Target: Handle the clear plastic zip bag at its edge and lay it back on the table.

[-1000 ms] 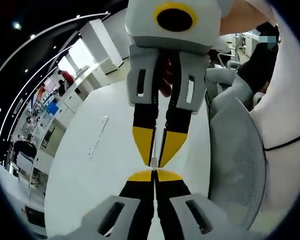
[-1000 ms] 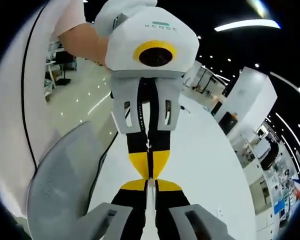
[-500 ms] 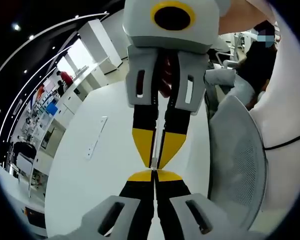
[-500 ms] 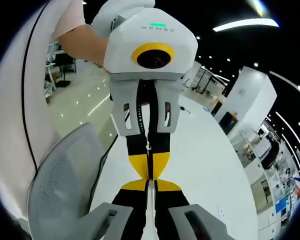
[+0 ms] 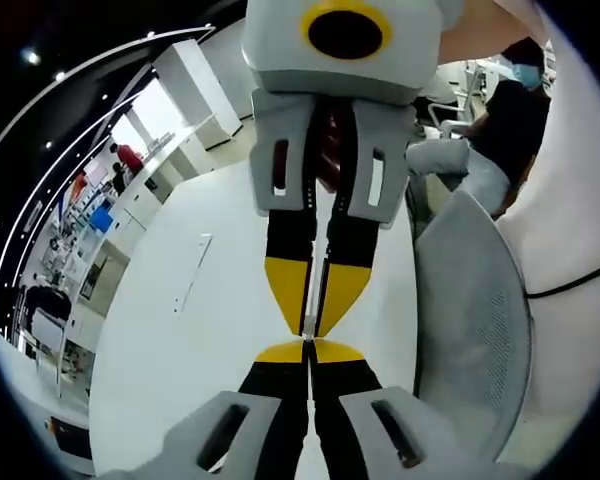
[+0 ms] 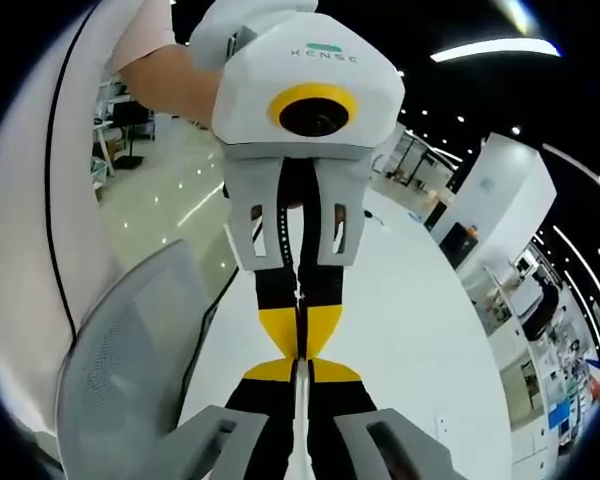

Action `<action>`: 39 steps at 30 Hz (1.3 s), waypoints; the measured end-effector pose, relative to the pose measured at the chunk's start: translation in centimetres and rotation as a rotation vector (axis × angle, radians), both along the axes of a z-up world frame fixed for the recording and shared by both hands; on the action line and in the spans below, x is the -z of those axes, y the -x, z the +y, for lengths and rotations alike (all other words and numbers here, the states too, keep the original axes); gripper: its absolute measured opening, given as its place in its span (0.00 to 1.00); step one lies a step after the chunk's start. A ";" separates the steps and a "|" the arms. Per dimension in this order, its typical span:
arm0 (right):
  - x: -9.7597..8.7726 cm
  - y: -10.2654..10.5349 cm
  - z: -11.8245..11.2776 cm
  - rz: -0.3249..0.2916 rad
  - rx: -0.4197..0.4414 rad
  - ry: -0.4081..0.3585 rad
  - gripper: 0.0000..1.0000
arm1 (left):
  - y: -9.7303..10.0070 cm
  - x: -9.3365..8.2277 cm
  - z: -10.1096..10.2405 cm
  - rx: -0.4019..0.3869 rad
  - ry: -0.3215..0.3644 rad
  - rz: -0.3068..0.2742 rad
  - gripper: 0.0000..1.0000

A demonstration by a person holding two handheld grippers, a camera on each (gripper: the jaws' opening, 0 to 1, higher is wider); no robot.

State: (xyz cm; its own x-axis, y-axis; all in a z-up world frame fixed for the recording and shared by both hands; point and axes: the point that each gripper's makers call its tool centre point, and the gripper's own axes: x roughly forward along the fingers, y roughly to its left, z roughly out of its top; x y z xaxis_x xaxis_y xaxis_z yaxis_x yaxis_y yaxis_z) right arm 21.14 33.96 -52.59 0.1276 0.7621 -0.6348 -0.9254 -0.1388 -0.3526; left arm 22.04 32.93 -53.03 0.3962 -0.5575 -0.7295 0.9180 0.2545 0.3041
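Note:
The two grippers face each other tip to tip above the white table [image 5: 170, 340]. In the left gripper view my left gripper [image 5: 308, 351] rises from the bottom with its yellow tips pressed together. My right gripper [image 5: 315, 322] comes down from the top, also shut. The clear zip bag [image 5: 307, 324] shows edge-on as a thin pale strip pinched between both pairs of jaws. In the right gripper view my right gripper [image 6: 300, 370] is shut on the same strip of the bag [image 6: 298, 410]. The left gripper [image 6: 300, 347] hangs from above, meeting it.
A grey mesh chair [image 5: 470, 320] stands beside the table, also seen as the chair [image 6: 130, 350]. A white power strip [image 5: 192, 272] lies on the table. A person's white sleeve [image 5: 580, 200] is close by. Office furniture and people stand far off.

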 end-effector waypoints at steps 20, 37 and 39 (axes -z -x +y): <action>0.3 0.2 -0.4 -0.022 -0.010 0.028 0.00 | 0.2 0.3 0.0 0.015 0.001 -0.009 0.00; 0.7 -0.2 -2.5 -0.020 0.016 0.049 0.00 | 0.1 0.7 0.5 0.019 -0.013 -0.014 0.00; 0.7 -0.2 -2.7 -0.018 0.021 0.050 0.00 | 0.1 0.7 0.5 0.021 -0.014 -0.015 0.00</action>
State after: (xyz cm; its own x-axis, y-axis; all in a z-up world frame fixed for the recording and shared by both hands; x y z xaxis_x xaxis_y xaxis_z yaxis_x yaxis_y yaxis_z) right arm 21.36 31.28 -53.29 0.1555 0.7267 -0.6691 -0.9219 -0.1367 -0.3626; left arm 21.95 33.43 -53.74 0.3951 -0.5560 -0.7313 0.9186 0.2309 0.3207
